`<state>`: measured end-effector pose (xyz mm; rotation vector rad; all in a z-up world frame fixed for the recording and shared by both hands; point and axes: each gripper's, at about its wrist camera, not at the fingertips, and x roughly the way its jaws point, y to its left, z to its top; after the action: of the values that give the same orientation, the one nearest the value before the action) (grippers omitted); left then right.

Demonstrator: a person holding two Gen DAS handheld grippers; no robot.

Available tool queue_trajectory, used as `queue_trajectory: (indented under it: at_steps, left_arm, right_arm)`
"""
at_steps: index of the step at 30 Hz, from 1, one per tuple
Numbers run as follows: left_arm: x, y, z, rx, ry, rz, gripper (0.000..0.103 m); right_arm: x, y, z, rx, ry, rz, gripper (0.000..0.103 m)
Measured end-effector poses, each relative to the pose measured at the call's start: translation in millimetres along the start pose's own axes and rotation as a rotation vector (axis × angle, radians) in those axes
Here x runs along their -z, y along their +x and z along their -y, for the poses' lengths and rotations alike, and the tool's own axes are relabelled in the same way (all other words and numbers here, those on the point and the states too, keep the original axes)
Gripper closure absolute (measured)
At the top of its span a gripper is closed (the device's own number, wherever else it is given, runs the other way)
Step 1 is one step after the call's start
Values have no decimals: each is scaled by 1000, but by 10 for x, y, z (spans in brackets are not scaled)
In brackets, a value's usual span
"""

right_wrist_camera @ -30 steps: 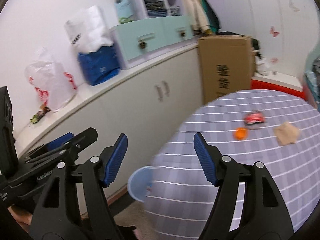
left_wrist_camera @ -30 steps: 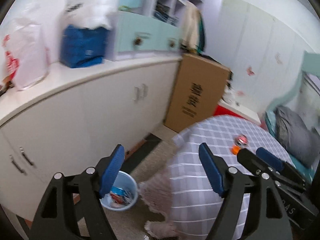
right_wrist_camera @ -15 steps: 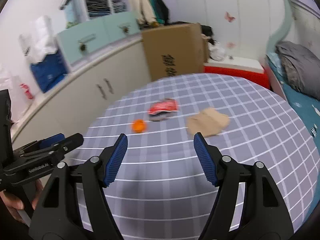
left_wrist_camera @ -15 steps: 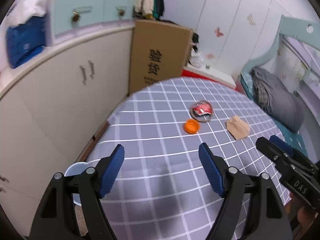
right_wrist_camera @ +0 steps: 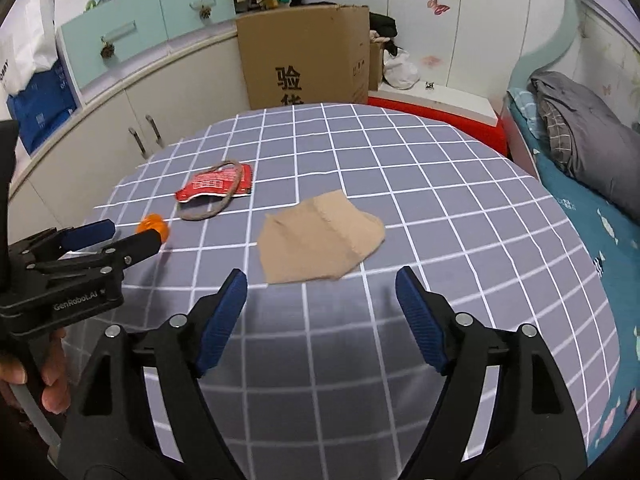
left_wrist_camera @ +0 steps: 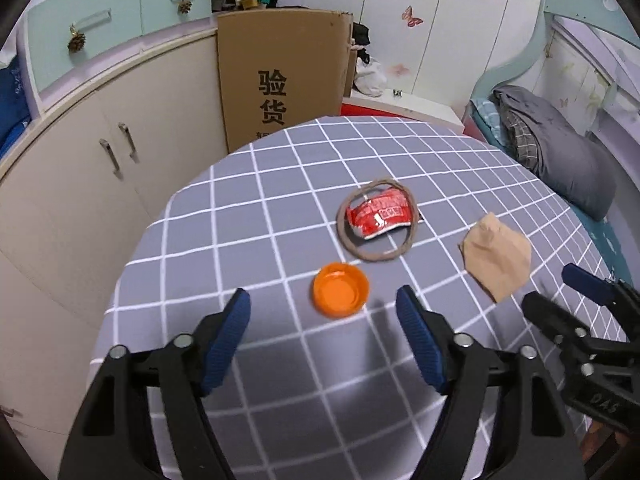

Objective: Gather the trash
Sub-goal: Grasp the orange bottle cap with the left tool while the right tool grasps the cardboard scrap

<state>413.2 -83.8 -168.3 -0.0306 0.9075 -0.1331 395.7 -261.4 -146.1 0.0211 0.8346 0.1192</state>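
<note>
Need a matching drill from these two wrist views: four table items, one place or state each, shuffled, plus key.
Items:
1. orange cap
2. red wrapper
3. tan paper scrap
4. cardboard box

Places or states:
A. ahead of the right claw
B. behind the table, printed characters
C. lying inside a brown loop
D. open side up, ahead of the left claw

Pairs: 1-D, 2-C, 3-A, 4-B

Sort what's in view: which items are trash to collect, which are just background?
Trash, on the checked tablecloth:
- orange cap
- red wrapper
- brown loop band around the wrapper
- tan paper scrap

Background:
- cardboard box
- cream cabinets
- teal drawers
- grey bedding
</note>
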Motion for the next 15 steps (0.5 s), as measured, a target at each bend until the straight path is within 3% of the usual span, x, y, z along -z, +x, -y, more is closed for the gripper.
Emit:
queue_trajectory:
  at_steps: [4,7,8,11,14,15]
  left_arm:
    - [-37,88,21,-23,14,-4,45]
    - [-52,101,61,-67,52,4,71]
    - [-65,108,54,-73,52,3,74]
    - [-58,73,-25,-35,18,2,74]
    - [-26,32,-97,-12,-22,1,74]
    - [-7,13,-108,-4,-28,1,74]
  right_arm:
    - [-82,180,-9,14,-23,-18,26]
    - [-126,275,-8,16,-19,-27,26]
    - [-145,298,-6,14,-14,-27,26]
    - [-197,366,-20,-6,-15,-40,27]
    - [-216,388,-15,-1,-16,-51,57]
    - [-219,377,-18,-2,-17,-48,71]
